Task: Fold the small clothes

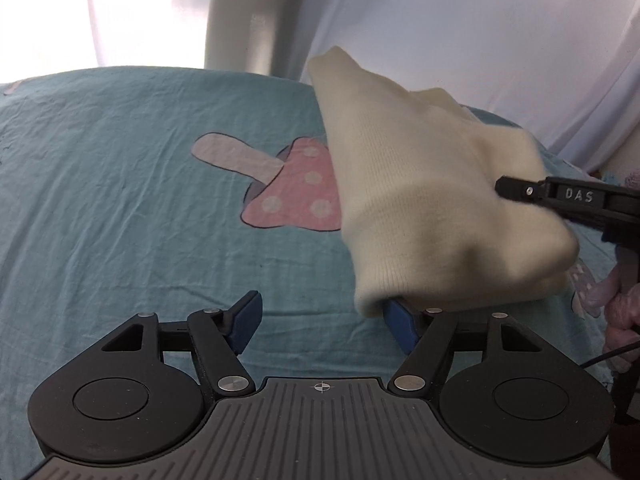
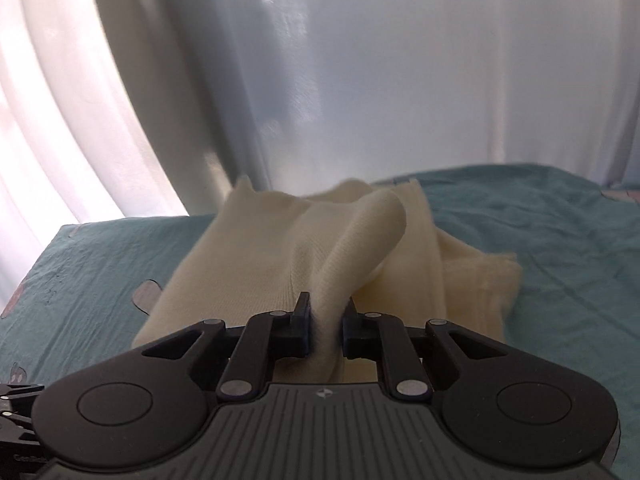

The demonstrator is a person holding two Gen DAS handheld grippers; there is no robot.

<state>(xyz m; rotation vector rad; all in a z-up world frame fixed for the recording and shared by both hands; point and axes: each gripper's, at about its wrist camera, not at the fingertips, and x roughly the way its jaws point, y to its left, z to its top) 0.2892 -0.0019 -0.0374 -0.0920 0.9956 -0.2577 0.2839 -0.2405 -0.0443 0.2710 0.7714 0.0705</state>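
Observation:
A cream knitted garment (image 1: 432,200) hangs lifted above the teal bedsheet (image 1: 120,200), blurred by motion. My right gripper (image 2: 326,328) is shut on a raised fold of the cream garment (image 2: 304,248); it also shows in the left wrist view (image 1: 504,186), coming in from the right edge and gripping the cloth. My left gripper (image 1: 324,322) is open and empty, low over the sheet. Its right blue pad (image 1: 400,324) sits just under the garment's hanging hem; its left pad (image 1: 244,324) is free.
The teal sheet (image 2: 540,220) carries a pink mushroom print (image 1: 296,188) left of the garment. White curtains (image 2: 340,60) hang behind the bed, with bright window light at the left. A gloved hand (image 1: 622,320) holds the right gripper's handle.

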